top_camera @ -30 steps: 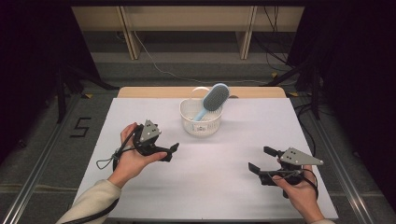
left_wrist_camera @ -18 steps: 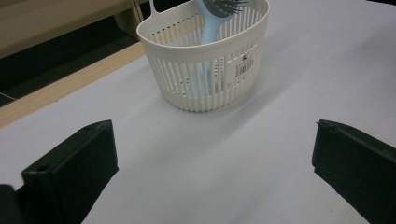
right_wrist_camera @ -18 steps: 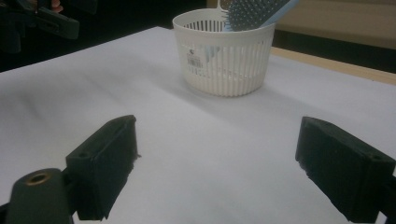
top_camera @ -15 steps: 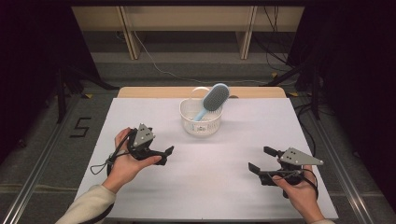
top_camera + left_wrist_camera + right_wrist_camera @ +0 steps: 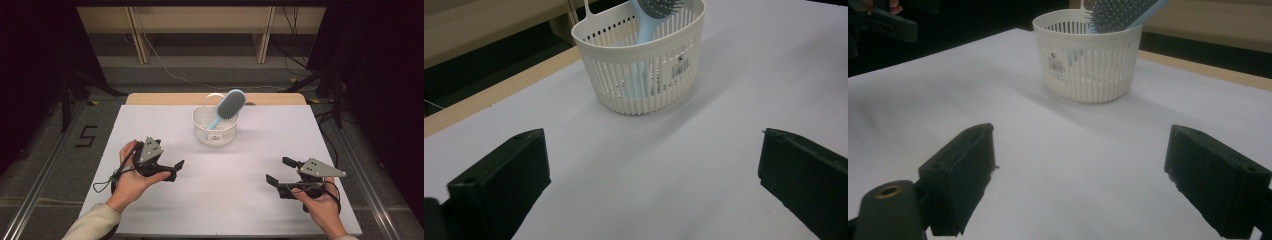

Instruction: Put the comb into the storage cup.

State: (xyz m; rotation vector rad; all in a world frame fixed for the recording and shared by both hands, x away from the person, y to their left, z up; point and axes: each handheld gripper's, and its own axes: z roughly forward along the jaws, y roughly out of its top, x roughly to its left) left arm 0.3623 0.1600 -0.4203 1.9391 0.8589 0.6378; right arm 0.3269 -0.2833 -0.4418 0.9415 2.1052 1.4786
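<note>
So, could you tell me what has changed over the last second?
The left gripper drew back toward the person and away from the basket, jaws open and empty throughout. The right gripper stayed put, open. The hairbrush still stands handle-down in the basket.

The slatted basket [image 5: 644, 75] at upper centre looks like matt cream plastic; the hairbrush [image 5: 227, 107] in it is smooth pale-blue plastic. The tabletop [image 5: 225, 200] is matt white, wood-edged.

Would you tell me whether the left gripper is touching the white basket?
Apart: the high view shows bare table between the left gripper and the basket.
</note>
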